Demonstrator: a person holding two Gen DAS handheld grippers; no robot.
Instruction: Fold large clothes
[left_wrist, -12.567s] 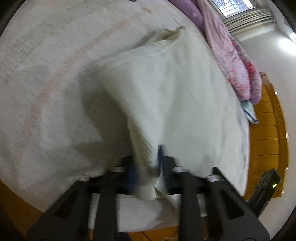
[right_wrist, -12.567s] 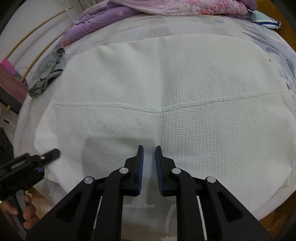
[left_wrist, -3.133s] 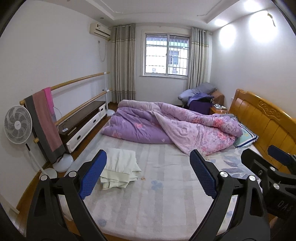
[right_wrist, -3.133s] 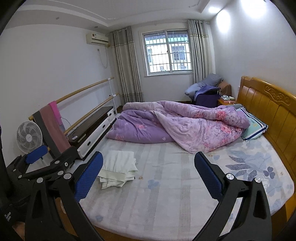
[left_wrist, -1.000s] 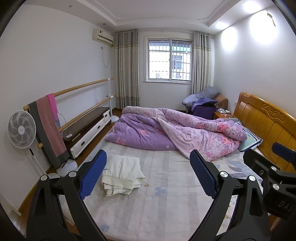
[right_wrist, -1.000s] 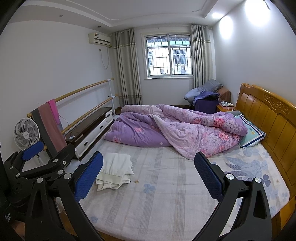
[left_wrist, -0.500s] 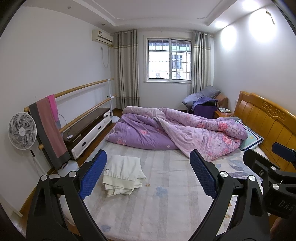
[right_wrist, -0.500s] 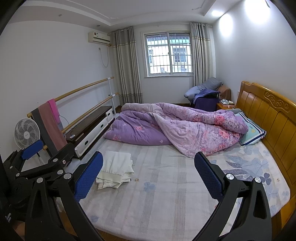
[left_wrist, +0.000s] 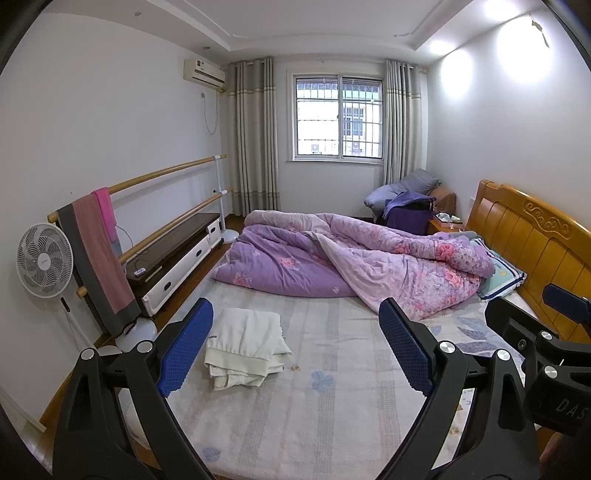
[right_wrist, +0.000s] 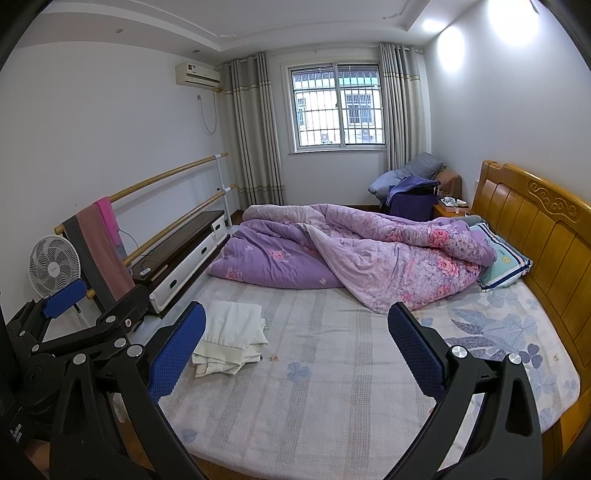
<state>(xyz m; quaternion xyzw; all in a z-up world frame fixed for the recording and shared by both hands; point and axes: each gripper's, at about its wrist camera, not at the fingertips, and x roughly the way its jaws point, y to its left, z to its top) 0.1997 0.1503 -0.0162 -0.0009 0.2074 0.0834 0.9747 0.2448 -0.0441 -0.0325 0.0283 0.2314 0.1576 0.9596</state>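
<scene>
1. Left gripper (left_wrist: 295, 350): jaws spread wide, grasping nothing; held back from the bed (left_wrist: 332, 417), off its foot edge.
2. Right gripper (right_wrist: 295, 352): likewise released and empty; held level beside the left.
3. White garment (left_wrist: 245, 347): folded into a compact stack near the bed's left edge; apart from both tools.
4. Judgement: folding looks complete; tools stand clear so the stack lies undisturbed.
5. Purple quilt (right_wrist: 354, 254): bunched at the far edge, leaving folding space.

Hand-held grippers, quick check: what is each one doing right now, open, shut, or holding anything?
Left hand-held gripper: open, holding nothing.
Right hand-held gripper: open, holding nothing.
The folded white garment lies on the bed, apart from both.
</scene>
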